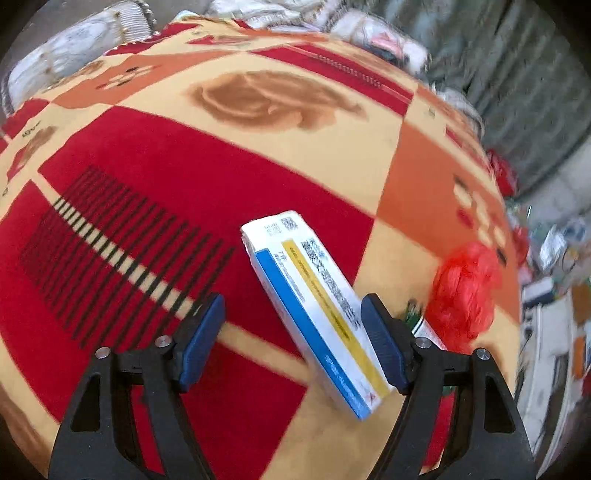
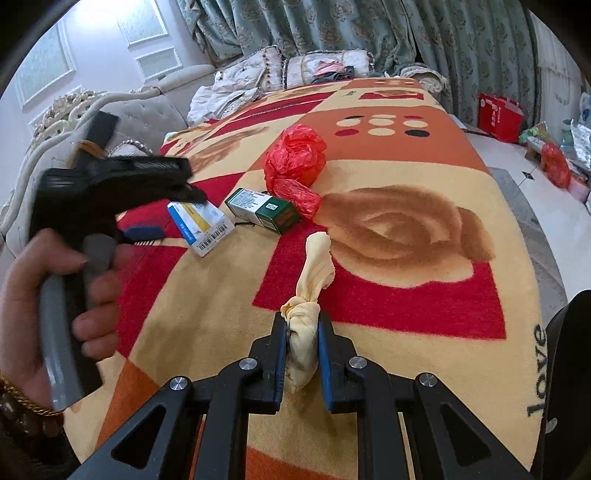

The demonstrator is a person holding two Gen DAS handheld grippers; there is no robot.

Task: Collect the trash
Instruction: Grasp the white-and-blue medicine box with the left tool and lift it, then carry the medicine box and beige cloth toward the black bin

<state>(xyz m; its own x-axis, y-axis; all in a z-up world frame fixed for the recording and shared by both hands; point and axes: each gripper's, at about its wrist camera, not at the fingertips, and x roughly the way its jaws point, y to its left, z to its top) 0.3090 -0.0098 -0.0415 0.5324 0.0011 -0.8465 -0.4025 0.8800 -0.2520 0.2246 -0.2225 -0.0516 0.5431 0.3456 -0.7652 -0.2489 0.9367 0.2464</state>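
A white box with blue and yellow stripes [image 1: 317,314] lies on the red, orange and cream blanket [image 1: 184,166]. My left gripper [image 1: 292,301] stands open over it, the box between the fingers and close to the right pad, with neither pad pressing on it. A crumpled red plastic bag [image 1: 465,291] lies just to the right. A green box [image 1: 412,314] peeks out behind the right finger. In the right wrist view my right gripper [image 2: 302,317] is shut on a twisted yellowish wad [image 2: 317,262]. Beyond it lie the white box [image 2: 201,225], green box [image 2: 262,208] and red bag [image 2: 295,155], with a hand holding the left gripper [image 2: 171,214] above the white box.
Pillows and loose clothes [image 2: 325,68] are piled at the far end of the bed. A padded headboard [image 2: 147,114] runs along the left, and curtains [image 2: 332,26] hang behind. On the floor to the right stand a red carrier bag [image 2: 498,116] and scattered clutter [image 2: 554,162].
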